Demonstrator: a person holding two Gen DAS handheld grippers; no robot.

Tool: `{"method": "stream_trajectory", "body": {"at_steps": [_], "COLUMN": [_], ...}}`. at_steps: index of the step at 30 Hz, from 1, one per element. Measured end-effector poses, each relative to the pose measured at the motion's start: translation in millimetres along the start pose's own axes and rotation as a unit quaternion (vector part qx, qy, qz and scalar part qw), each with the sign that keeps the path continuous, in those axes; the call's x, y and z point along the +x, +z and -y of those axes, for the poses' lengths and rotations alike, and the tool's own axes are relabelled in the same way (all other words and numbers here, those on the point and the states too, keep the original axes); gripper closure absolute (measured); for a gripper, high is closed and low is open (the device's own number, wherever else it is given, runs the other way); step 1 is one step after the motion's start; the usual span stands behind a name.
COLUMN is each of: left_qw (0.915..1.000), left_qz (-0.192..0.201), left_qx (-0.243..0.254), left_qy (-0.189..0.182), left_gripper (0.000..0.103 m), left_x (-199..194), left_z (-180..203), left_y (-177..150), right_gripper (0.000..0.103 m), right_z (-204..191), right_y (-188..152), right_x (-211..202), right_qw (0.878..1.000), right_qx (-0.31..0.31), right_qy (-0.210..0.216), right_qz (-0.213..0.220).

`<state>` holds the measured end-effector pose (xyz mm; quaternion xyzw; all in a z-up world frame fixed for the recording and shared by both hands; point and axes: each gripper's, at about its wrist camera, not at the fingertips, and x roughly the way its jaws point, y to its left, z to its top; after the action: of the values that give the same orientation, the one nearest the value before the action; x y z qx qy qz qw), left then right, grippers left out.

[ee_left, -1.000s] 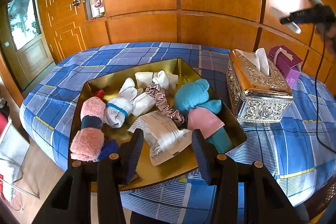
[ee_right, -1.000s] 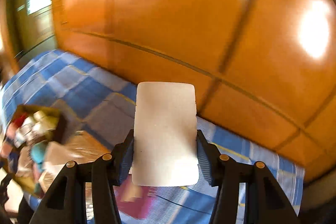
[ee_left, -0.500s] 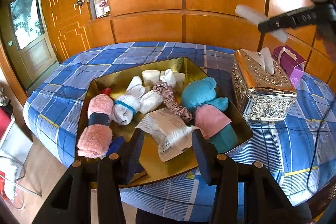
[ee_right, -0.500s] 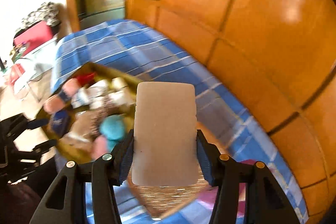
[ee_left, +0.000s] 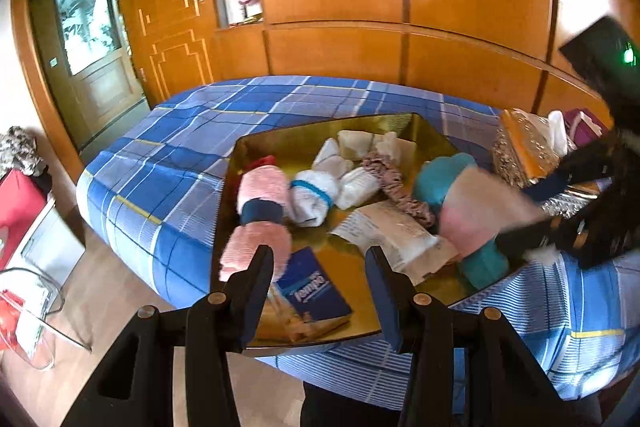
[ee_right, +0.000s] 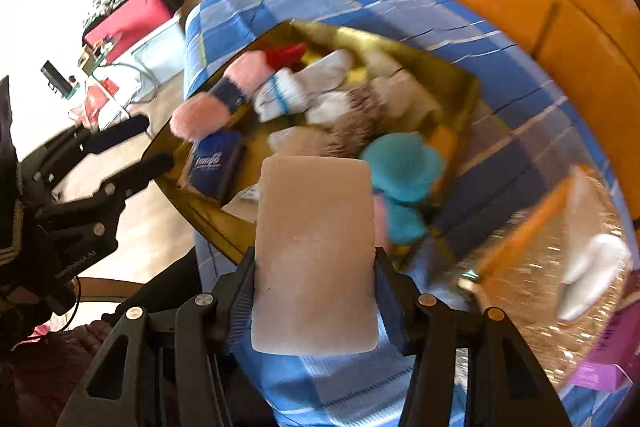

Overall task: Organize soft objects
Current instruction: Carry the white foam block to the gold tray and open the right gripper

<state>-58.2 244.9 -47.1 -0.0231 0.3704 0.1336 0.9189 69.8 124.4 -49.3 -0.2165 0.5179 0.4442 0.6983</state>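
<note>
The right gripper (ee_right: 315,303) pinches a pale pink rectangular pad (ee_right: 316,251) by its two long edges, both pads pressed on it, and holds it above the near corner of the gold tray (ee_left: 320,137). The pad keeps its flat shape with rounded corners, so I judge it to be a light sponge or a wrapped soft pack: it probably gives a little under pressure and is not fragile. The side edges are a good place to hold it.

The left gripper (ee_left: 318,281) is spread with nothing between its fingers and hovers at the near rim of the tray, over a blue tissue pack (ee_left: 312,291).

From left to right in the tray I count:
- one fluffy pink roll with a dark blue band (ee_left: 260,207), with something red (ee_left: 264,162) behind it;
- one blue tissue pack;
- one white sock bundle with a blue band (ee_left: 312,197);
- a few more white rolled pieces (ee_left: 356,143) behind; the exact number I cannot tell;
- one mauve scrunchie (ee_left: 394,183);
- one printed paper packet (ee_left: 396,233);
- one teal plush piece (ee_left: 436,179) with a pink cloth (ee_left: 468,227) on it.

All these look light and soft, so a grip across the middle should hold them; the packet may slip.

On the checked blue cloth (ee_left: 168,163), right of the tray, stand one ornate metal tissue box (ee_left: 520,151) and one purple box (ee_left: 584,125).
</note>
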Motion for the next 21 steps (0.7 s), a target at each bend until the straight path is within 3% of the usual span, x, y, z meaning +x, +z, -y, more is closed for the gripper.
{"method": "stream_trajectory", "body": {"at_steps": [2, 10, 13, 17, 21], "left_qw": [1.0000, 0.9998, 0.9997, 0.9994, 0.9989], "left_qz": [0.001, -0.002, 0.000, 0.006, 0.016], "left_qx": [-0.005, -0.020, -0.026, -0.032, -0.040], "left_qy": [0.002, -0.002, 0.001, 0.008, 0.016], "left_gripper": [0.054, 0.054, 0.046, 0.037, 0.023], "left_x": [0.6, 3.5, 2.1, -1.7, -7.2], "left_z": [-3.3, -6.4, -7.2, -7.4, -7.1], "left_y": [-0.3, -1.7, -1.7, -0.8, -0.1], "right_gripper": [0.048, 0.048, 0.045, 0.044, 0.024], "right_z": [-4.6, 4.3, 3.4, 0.0, -7.6], "right_y": [6.2, 36.7, 40.6, 36.8, 28.6], "right_x": [9.4, 49.3, 57.4, 54.6, 39.0], "right_qw": [1.000, 0.993, 0.989, 0.988, 0.985], "right_qx": [0.003, 0.055, 0.063, 0.080, 0.088], "right_qy": [0.000, -0.103, -0.125, -0.123, -0.120], "right_qz": [-0.001, 0.023, 0.041, 0.057, 0.087]}}
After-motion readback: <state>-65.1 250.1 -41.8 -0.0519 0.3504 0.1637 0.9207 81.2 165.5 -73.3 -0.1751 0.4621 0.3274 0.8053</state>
